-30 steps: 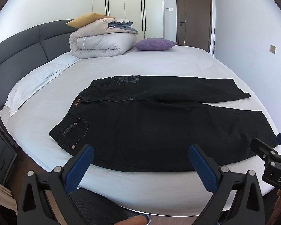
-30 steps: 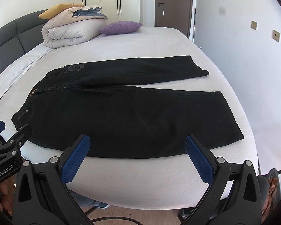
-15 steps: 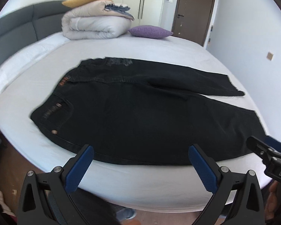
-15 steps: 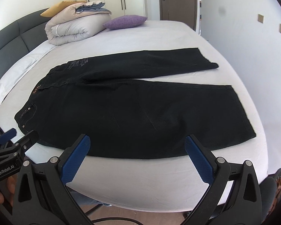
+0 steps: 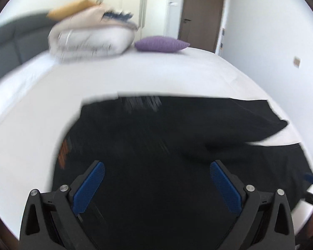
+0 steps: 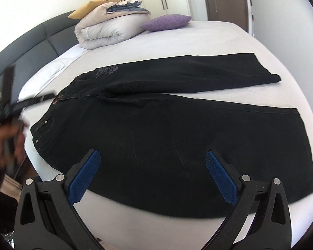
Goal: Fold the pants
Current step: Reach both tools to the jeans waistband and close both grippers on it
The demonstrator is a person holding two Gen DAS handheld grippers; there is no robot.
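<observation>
The pants [image 6: 177,137] are made of matt black denim-like cloth with small metal rivets. The bed [image 6: 198,39] is covered by a smooth white sheet. The right gripper [image 6: 152,173] is formed of matt black plastic, its fingers [image 6: 221,179] faced with textured blue pads.

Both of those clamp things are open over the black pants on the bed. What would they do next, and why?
Probably lower both and pinch the near edge of the pants. The pants lie flat and unfolded on the bed, legs apart. The left gripper hangs over the waist end, the right gripper over the near leg. Both have jaws wide and hold nothing, so a grasp comes before any fold.
</observation>
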